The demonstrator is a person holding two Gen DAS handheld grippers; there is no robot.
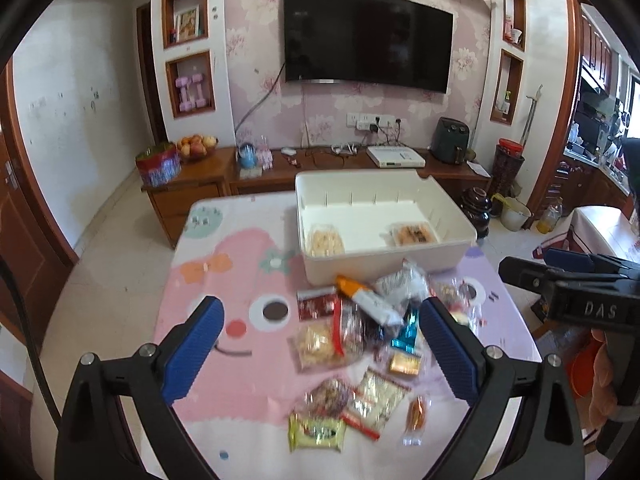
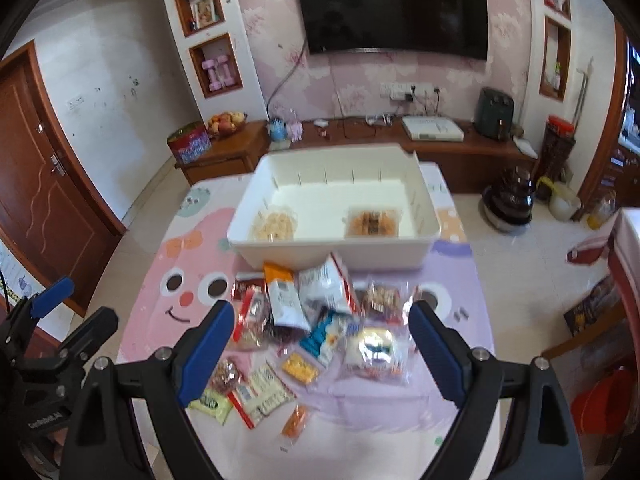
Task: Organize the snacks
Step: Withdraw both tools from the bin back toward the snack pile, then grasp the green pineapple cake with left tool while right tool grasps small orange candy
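Note:
A pile of wrapped snacks (image 1: 360,332) lies on the cartoon-print table (image 1: 224,264), also in the right wrist view (image 2: 320,332). Behind it stands a white bin (image 1: 384,264) holding two packs, a pale one (image 1: 325,242) at left and an orange one (image 1: 412,235) at right; the bin also shows in the right wrist view (image 2: 332,256). My left gripper (image 1: 320,344) is open and empty above the pile. My right gripper (image 2: 322,348) is open and empty above the pile; it also shows at the right edge of the left wrist view (image 1: 532,270).
A wooden TV cabinet (image 1: 280,172) stands behind the table with a fruit bowl (image 1: 197,146), a tin (image 1: 158,164) and a white box (image 1: 396,156). A TV (image 1: 368,40) hangs above. A door (image 2: 44,176) is at left. Pots (image 2: 508,200) sit on the floor at right.

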